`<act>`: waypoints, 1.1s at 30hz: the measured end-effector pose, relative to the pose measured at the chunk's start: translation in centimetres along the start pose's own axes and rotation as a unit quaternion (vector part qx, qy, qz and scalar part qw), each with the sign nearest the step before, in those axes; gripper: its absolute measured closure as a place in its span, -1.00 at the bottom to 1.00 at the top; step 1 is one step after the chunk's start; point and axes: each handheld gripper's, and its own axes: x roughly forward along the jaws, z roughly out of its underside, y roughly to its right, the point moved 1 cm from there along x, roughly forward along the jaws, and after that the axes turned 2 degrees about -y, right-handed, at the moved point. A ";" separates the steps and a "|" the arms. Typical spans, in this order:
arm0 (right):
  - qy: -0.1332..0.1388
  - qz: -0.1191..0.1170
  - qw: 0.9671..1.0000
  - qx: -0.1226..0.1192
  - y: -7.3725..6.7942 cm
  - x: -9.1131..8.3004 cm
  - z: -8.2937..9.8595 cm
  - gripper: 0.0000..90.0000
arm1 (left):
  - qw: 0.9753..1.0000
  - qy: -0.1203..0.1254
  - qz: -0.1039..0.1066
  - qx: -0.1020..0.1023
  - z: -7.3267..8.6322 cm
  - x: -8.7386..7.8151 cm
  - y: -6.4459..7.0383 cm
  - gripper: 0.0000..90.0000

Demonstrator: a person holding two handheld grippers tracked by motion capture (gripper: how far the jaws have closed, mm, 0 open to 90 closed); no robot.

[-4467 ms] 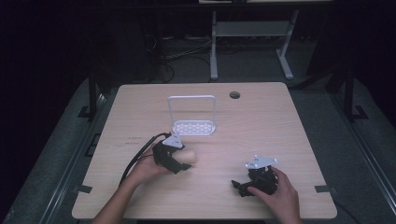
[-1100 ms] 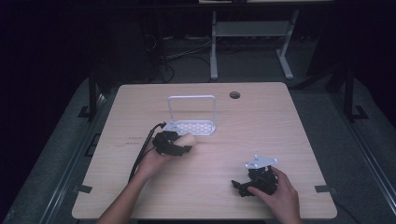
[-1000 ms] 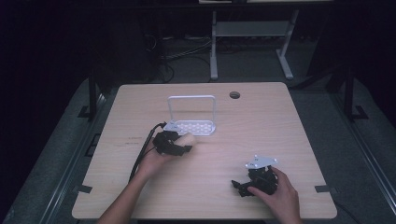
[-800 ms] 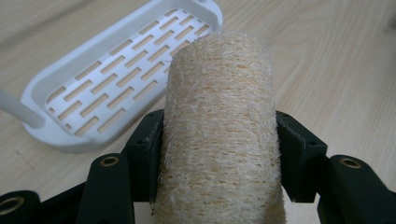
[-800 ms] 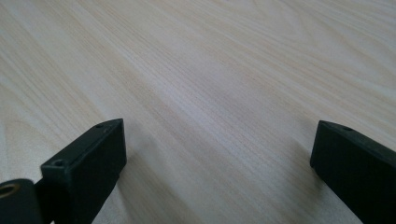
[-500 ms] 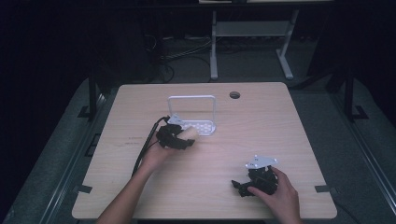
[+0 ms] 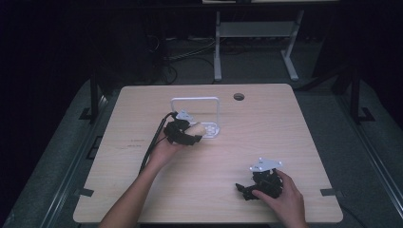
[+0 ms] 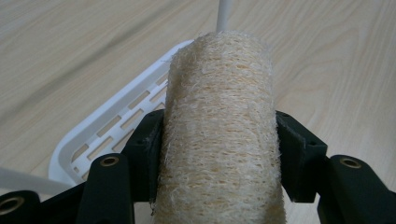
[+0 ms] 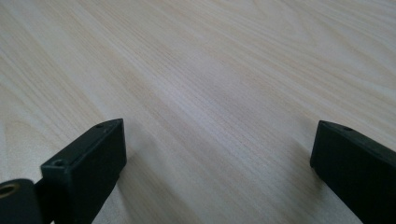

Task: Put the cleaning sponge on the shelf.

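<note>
My left gripper is shut on a beige loofah sponge roll, which juts out between the two black jaws. The loofah roll hangs over the near left edge of a white slotted rack with an upright wire frame. The rack's slotted base lies just under and behind the roll. My right gripper rests near the table's front right, held by a hand. Its jaws stand wide apart over bare wood, with nothing between the right gripper fingertips.
The light wooden table has a round cable hole at the back. A black cable trails from the left gripper toward the front left. Beyond the table stand a white frame leg and dark floor.
The left gripper has carried the loofah roll away from the person and to the right, from the middle of the table up to the rack's edge. The right gripper has stayed still.
</note>
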 end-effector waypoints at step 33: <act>0.001 -0.002 1.000 0.002 0.0 0.0 0.0 -0.93 | 0.999 -0.028 -0.039 -0.023 -1.2 4.8 -0.7 -0.09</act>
